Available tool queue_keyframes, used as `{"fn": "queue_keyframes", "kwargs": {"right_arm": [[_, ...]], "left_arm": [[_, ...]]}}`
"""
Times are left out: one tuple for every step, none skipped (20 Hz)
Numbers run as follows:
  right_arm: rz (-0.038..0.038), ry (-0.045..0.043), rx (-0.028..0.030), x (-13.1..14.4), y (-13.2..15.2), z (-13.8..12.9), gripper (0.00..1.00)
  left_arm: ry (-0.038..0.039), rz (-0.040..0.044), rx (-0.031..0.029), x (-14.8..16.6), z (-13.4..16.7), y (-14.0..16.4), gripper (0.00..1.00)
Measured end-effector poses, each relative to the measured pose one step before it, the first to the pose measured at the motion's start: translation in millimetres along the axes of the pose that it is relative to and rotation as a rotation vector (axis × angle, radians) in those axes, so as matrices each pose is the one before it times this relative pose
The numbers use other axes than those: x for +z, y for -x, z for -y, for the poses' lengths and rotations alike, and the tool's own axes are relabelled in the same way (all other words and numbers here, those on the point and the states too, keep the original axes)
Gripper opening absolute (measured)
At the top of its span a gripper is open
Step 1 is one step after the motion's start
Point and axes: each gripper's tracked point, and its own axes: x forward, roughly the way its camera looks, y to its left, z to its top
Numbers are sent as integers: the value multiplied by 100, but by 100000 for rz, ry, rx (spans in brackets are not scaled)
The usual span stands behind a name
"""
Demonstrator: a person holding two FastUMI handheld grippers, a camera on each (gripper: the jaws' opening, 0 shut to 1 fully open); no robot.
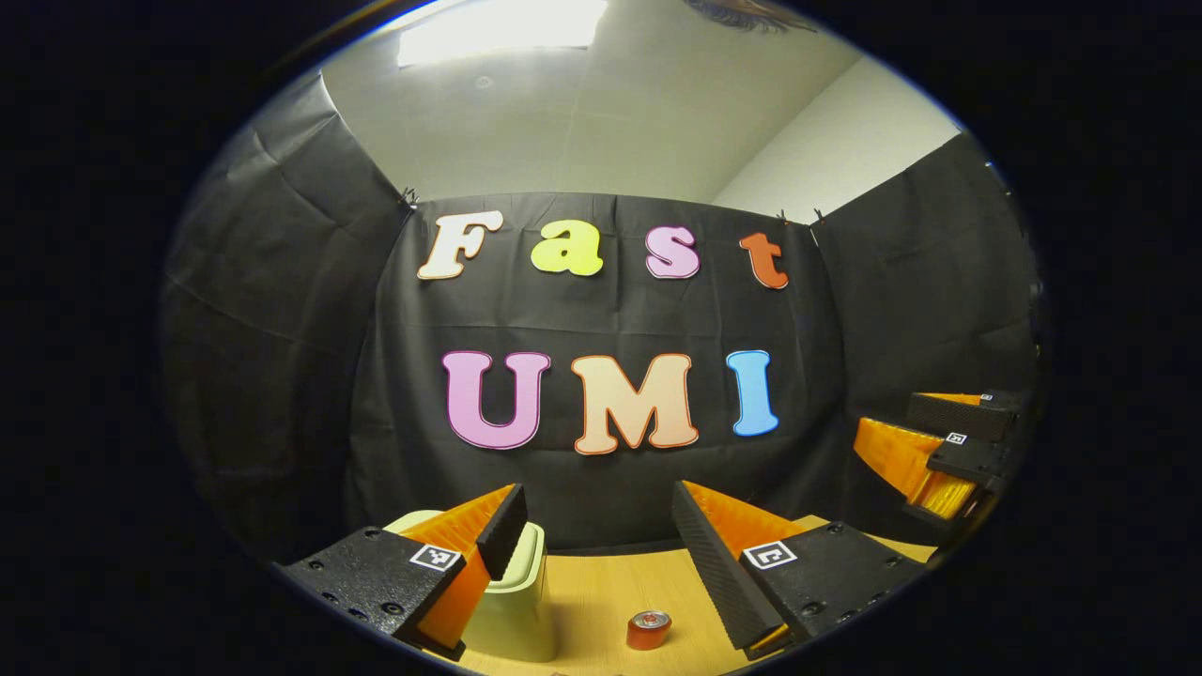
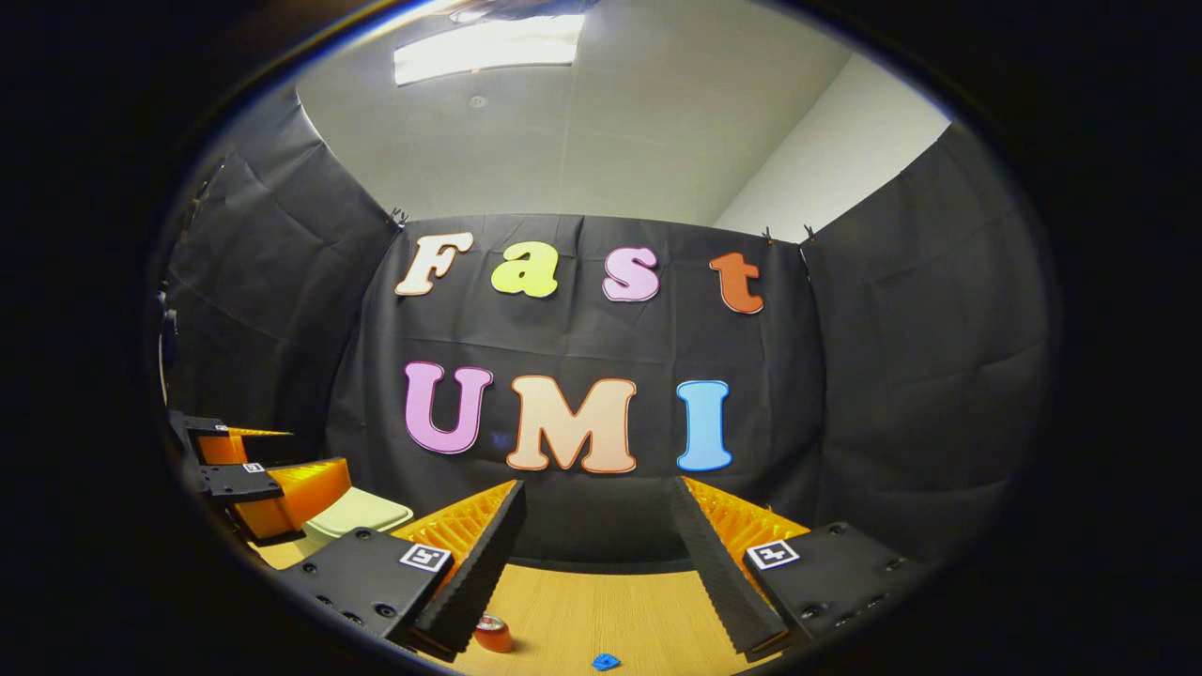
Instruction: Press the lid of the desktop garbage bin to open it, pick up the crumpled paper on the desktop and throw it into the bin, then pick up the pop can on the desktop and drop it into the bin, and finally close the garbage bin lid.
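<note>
1. Left gripper [image 1: 599, 545], left gripper view: fingers stood wide apart and held nothing, raised above the wooden table [image 1: 601, 587] and aimed toward the booth's back wall.
2. Garbage bin [image 1: 512, 601], pale green: stood on the table behind the left finger of that gripper, partly hidden by it. Its lid [image 1: 526, 554] lay flat on top, closed as far as could be seen.
3. Pop can [image 1: 648, 629], red with a silver top: stood upright on the table, low between the two fingers and just right of the bin, touching neither finger.
4. Right gripper [image 2: 597, 545], right gripper view: fingers likewise spread wide and empty, held over the same table.
5. In the right gripper view the pop can [image 2: 492, 634] sat near the tip of that gripper's left finger (partly covered by it), and the bin's lid [image 2: 362, 514] showed farther left.
6. Small blue object [image 2: 606, 662]: lay on the table at the lower edge of the right gripper view; too small to identify.
7. Each gripper appeared at the edge of the other's view, the two well apart.
8. Crumpled paper: position could not be told.
</note>
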Motion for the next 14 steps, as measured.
{"fn": "queue_keyframes", "kwargs": {"right_arm": [[-66,22,34,26,-137,-64,99],[-76,22,117,4,-153,-65,99],[-20,14,41,-94,16,31,99],[1,13,43,69,-100,-116,99],[-57,34,51,-118,-87,-52,99],[-152,137,27,-45,-68,-14,99],[-273,103,110,-119,-95,-87,99],[-338,58,33,-157,-150,-94,99],[-377,146,103,-188,-133,-131,99],[-365,209,174,-121,-231,-128,99],[-215,288,156,-98,-71,-221,99],[-182,94,240,-16,-180,-197,98],[-243,-61,441,-182,-132,-293,99],[-242,-12,323,-34,-238,-290,98]], "left_arm": [[35,-145,424,-36,-200,-17,93],[32,-349,345,-173,-189,-58,93],[87,-617,583,-139,-273,-68,93],[521,-950,544,-407,-212,-73,93],[214,-860,647,-165,-290,-24,92],[-65,-359,747,-94,-514,-29,93],[-192,167,825,96,-407,-100,93],[-403,130,945,-84,-574,9,93],[-620,67,985,72,-577,-194,92],[-730,-209,1236,-197,-641,-273,93],[-507,383,757,151,-522,-139,92],[-527,614,613,110,-525,-70,93],[-483,206,1012,14,-560,-178,92],[-614,-227,1248,-213,-712,-123,92]]}}
